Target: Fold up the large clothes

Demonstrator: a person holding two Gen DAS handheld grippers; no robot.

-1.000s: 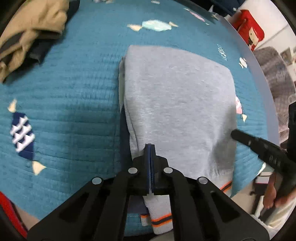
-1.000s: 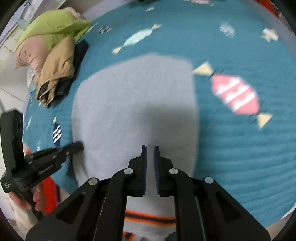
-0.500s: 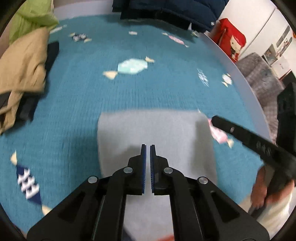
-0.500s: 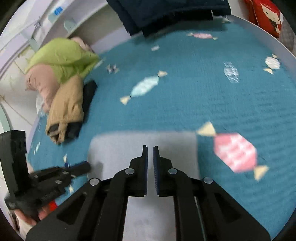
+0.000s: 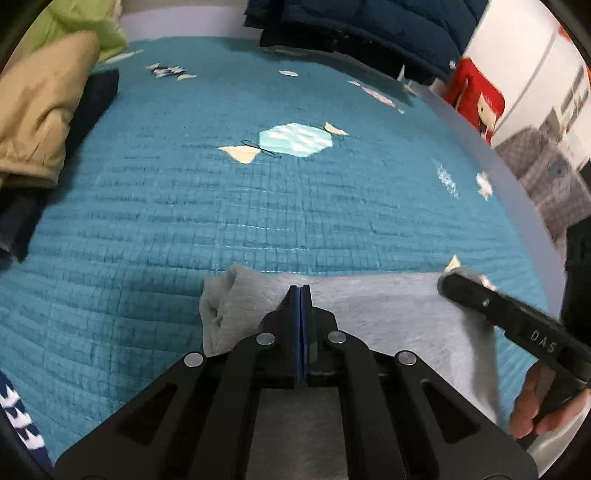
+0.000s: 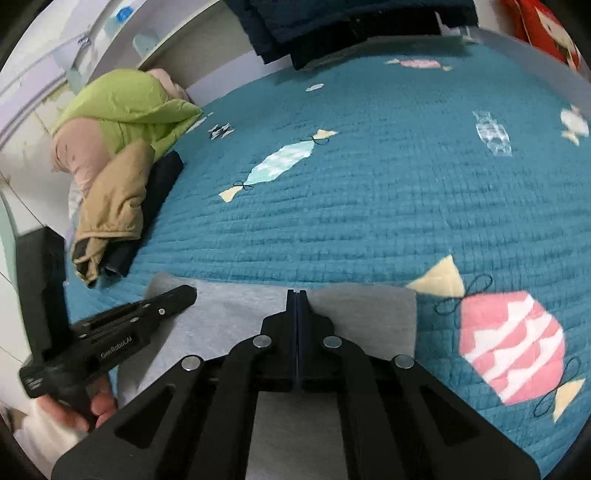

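Observation:
A folded grey sweatshirt [image 5: 388,306] lies on the teal quilt, near its front edge; it also shows in the right wrist view [image 6: 362,317]. My left gripper [image 5: 301,290] is shut, its tips over the sweatshirt's far edge near the rolled left corner [image 5: 221,302]; whether it pinches cloth is unclear. My right gripper [image 6: 296,293] is shut over the far edge too. Each gripper shows in the other's view: the right one [image 5: 450,286] at the right corner, the left one [image 6: 184,295] at the left corner.
The teal quilt [image 5: 258,206] with candy patterns covers the bed. A tan jacket over dark clothes [image 5: 40,122] lies at the left, with a green and pink jacket [image 6: 122,118] behind. Dark navy clothes [image 5: 351,26] hang at the back. A red bag [image 5: 476,99] stands beyond the right edge.
Both grippers have moved forward along the sweatshirt from its hem to its far edge and dropped low. Both jaws, slightly apart half a second ago, are now shut.

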